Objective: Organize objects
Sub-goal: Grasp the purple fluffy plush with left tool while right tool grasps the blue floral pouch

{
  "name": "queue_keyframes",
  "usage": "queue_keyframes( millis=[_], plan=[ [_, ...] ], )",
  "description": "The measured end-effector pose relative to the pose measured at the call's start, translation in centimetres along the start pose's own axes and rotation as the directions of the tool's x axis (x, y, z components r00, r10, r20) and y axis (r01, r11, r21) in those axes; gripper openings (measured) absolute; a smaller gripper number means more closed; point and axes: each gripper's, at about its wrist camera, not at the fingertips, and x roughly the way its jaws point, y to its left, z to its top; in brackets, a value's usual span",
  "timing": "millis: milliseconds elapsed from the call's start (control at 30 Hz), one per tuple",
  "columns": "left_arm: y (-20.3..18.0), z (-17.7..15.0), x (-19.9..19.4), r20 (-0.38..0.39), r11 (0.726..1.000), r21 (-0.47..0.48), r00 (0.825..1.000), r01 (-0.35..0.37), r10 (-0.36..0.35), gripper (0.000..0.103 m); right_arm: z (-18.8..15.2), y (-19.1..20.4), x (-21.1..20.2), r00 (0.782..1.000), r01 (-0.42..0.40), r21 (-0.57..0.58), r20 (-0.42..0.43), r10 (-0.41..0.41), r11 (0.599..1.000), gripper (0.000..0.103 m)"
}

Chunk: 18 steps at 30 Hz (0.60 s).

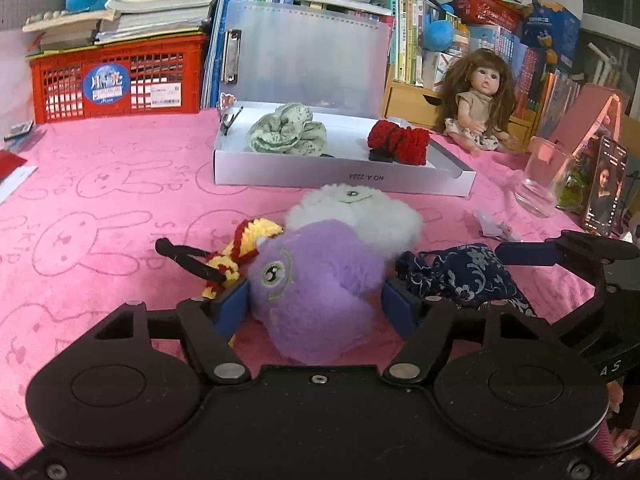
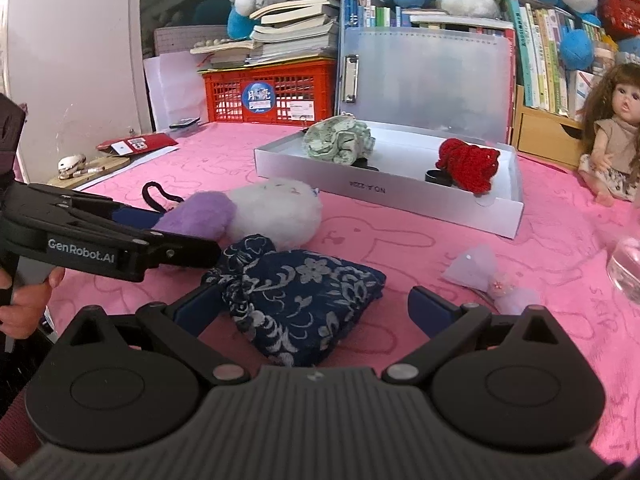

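Over at nine o'clock on the pink tabletop (image 1: 100,208), a yellow and red crocheted clip (image 1: 236,252) lies with its black prongs pointing left, tucked against the left fingers (image 1: 230,306). The left gripper (image 1: 316,304) sits low at six o'clock in its own view, and its fingers stand on either side of the purple plush ball (image 1: 316,288), both blue pads right at the fur; whether they are truly squeezing it, I cannot tell. Behind it at twelve o'clock, touching, is the white plush ball (image 1: 360,210).

Moving right, the navy floral pouch (image 2: 304,300) lies on the tabletop just beside the purple ball. The right gripper (image 2: 316,312) is spread wide around it: the left finger touches the pouch's knotted end, the right finger stands clear with pink cloth showing between. Nothing is pinched there.

Further back, at about one o'clock, the open white box (image 2: 384,192) rests on the tabletop with its clear lid upright, a green scrunchie (image 2: 340,140) in its left part and a red crocheted piece (image 2: 468,164) in its right. At three o'clock a small lilac hair bow (image 2: 492,276) lies alone, with a doll (image 2: 616,132) seated beyond.
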Motion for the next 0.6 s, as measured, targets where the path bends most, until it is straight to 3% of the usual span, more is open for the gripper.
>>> queue_keyframes(
  millis=[600],
  plan=[
    [-0.13, -0.22, 0.2, 0.002, 1.0, 0.009, 1.0, -0.004, 0.004, 0.069, 0.13, -0.18, 0.94, 0.999, 0.016, 0.033, -0.04, -0.014, 0.999, 0.103]
  ],
)
